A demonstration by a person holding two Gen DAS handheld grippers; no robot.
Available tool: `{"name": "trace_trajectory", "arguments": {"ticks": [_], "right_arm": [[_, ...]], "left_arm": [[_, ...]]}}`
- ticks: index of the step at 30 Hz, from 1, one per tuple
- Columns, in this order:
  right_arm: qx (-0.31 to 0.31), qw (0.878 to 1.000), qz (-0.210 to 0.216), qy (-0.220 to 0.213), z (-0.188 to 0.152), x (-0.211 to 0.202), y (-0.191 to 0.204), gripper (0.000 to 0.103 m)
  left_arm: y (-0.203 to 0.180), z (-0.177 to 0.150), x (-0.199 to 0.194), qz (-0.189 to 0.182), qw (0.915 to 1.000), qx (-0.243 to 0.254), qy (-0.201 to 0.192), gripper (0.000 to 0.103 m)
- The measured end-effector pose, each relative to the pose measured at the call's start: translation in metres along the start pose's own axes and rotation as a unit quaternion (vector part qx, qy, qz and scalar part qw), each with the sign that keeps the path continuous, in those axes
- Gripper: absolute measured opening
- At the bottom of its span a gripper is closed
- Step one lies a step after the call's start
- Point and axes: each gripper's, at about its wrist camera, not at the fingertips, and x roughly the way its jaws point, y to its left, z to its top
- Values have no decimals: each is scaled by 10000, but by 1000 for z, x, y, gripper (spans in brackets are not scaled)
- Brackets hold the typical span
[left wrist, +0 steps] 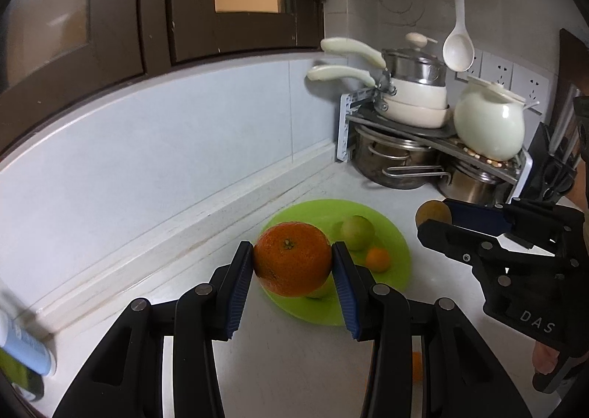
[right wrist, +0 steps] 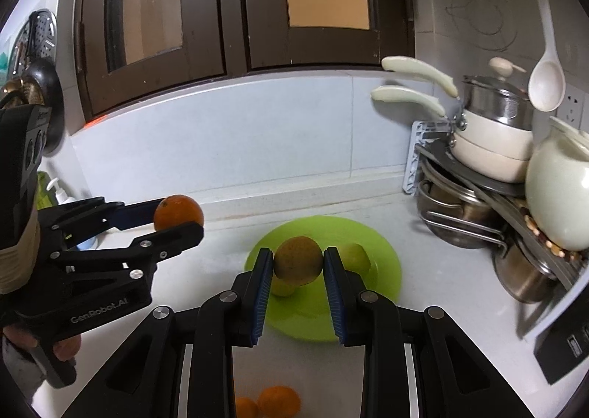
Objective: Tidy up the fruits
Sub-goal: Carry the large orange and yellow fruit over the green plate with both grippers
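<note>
Left gripper (left wrist: pixel 293 263) clamps a large orange (left wrist: pixel 293 258), right gripper (right wrist: pixel 298 265) a brown round fruit (right wrist: pixel 298 260), both above the green plate (right wrist: pixel 386 256). Risk: dropped fruit knocks the green fruit (left wrist: pixel 357 232) off the plate.

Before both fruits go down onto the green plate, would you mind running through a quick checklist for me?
1. Left gripper clamps the orange on both sides: ok.
2. Right gripper clamps the brownish fruit on both sides: ok.
3. Bare space on the green plate for both: cannot tell; a green fruit and a small orange already lie there.
4. The two grippers are apart: ok.
5. Both fruits above the plate: cannot tell.
</note>
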Motion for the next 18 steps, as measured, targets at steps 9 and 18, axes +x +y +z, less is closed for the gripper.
{"name": "trace_trajectory", "arguments": {"ticks": [9, 18], "right_arm": [[39, 9997, 61, 248, 1, 45, -12, 30], [129, 9982, 69, 581, -6, 88, -23, 30]], "left_arm": [[7, 7, 51, -81, 9996, 153, 215, 43], [14, 4, 102, -221, 9980, 204, 554, 43]]}}
